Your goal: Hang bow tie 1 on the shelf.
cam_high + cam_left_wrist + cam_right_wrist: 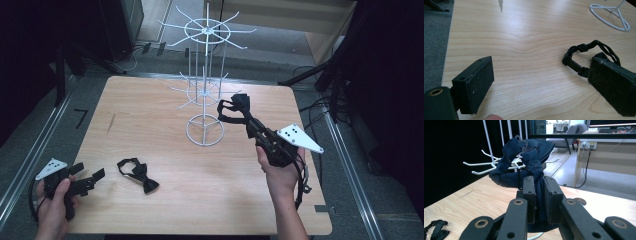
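So nearest the person, the left gripper (92, 178) is sitting low at the front left corner of the wooden table (150, 125), jaws spread wide apart with nothing between them, just bare tabletop. In the left gripper view you can see one pad on each side and a black bow tie (584, 56) lying flat on the wood just past the far jaw, strap looped out behind it. From above that same bow tie is a little to the right of the left gripper, near it but not touching.

Further up on the right, the right gripper (248, 121) is raised off the table and pointed toward the white wire rack (205, 100). Its jaws are clenched tight on a second dark bow tie (529, 162), the fabric pinched between the two pads and bunching up above them. That tie is up in the air, right next to the rack's lower ring of hooks; can't tell if it's actually touching a hook or just beside one.

The rack itself stands toward the back middle of the table on its round base
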`<state>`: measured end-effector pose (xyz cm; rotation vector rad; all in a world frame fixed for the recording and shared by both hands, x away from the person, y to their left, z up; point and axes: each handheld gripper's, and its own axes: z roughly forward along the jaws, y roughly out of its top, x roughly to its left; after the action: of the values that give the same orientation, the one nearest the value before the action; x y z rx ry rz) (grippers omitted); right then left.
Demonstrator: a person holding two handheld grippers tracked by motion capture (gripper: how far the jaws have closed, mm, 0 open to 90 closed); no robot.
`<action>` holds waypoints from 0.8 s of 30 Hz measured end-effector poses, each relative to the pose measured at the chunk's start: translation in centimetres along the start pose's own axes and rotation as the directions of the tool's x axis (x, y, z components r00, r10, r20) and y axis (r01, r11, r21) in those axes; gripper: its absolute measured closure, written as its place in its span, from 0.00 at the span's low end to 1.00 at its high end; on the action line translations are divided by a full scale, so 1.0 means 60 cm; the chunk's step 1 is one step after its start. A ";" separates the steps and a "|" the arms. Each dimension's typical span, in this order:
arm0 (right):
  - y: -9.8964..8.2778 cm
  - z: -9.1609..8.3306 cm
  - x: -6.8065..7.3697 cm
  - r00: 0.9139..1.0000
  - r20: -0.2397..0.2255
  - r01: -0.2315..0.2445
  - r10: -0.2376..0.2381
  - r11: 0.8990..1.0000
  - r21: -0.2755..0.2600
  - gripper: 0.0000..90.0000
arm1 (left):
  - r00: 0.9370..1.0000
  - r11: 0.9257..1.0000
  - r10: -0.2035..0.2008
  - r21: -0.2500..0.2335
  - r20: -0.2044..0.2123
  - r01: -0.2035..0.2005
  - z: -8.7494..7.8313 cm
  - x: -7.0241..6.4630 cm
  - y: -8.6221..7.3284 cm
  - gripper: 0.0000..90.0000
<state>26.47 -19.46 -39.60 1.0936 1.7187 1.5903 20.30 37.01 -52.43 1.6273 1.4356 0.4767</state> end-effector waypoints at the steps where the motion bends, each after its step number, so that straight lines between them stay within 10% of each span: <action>1: 0.000 0.003 -0.001 1.000 0.001 0.000 0.000 1.000 0.000 0.91 | 1.000 1.000 0.000 0.001 0.000 0.000 0.000 0.000 0.000 0.08; 24: -0.007 0.032 -0.013 0.999 -0.001 -0.049 0.049 0.999 0.025 0.91 | 1.000 1.000 0.000 0.003 0.005 -0.001 0.000 0.000 0.000 0.08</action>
<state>28.39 -19.07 -40.38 1.1545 1.7294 1.6036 20.32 37.01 -52.44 1.6300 1.4330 0.4711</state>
